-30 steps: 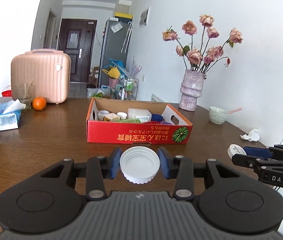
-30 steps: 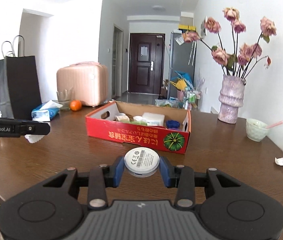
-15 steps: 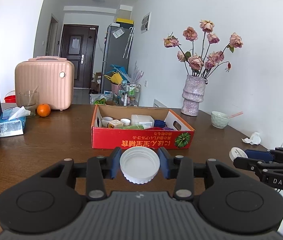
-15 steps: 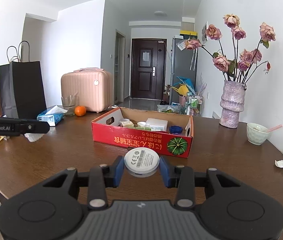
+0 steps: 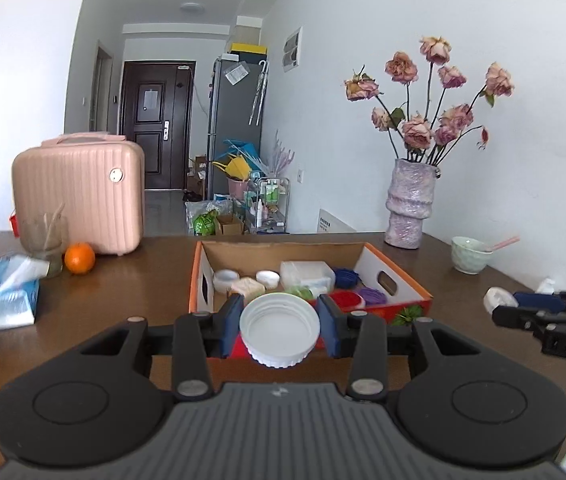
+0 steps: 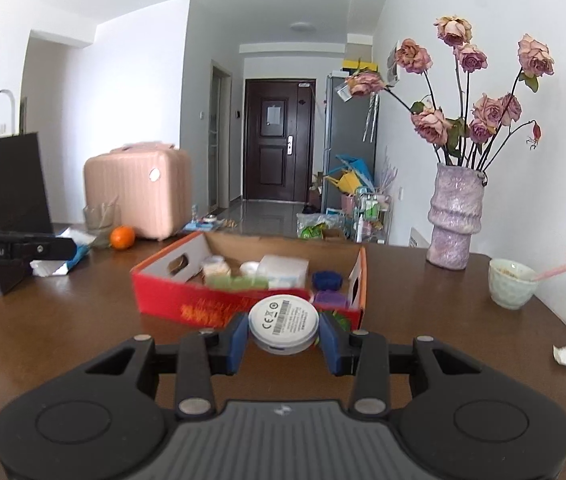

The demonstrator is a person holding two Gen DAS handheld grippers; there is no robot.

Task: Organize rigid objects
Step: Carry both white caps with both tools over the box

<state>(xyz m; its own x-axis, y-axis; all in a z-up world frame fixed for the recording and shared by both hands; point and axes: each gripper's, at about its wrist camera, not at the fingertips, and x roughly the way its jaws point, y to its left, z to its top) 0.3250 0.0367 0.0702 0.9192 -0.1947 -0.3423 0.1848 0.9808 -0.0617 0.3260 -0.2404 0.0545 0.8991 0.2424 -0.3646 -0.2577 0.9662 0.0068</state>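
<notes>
Both grippers loaded, nearing red box [image 5: 387, 280]
Box already holds several items, so task looks partway; left gripper [image 5: 279, 330] clamps white lid [image 5: 279, 327] at box's near wall; right gripper [image 6: 284, 326] clamps round white device [image 6: 284, 322], same side; both w/ drop-off left.

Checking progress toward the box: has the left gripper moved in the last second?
Yes. The left gripper with its white lid has advanced toward the red box, now overlapping its front wall.

Left gripper [image 5: 279, 330] jaws clamp a white lid [image 5: 279, 329] before the red box [image 5: 407, 294].
</notes>
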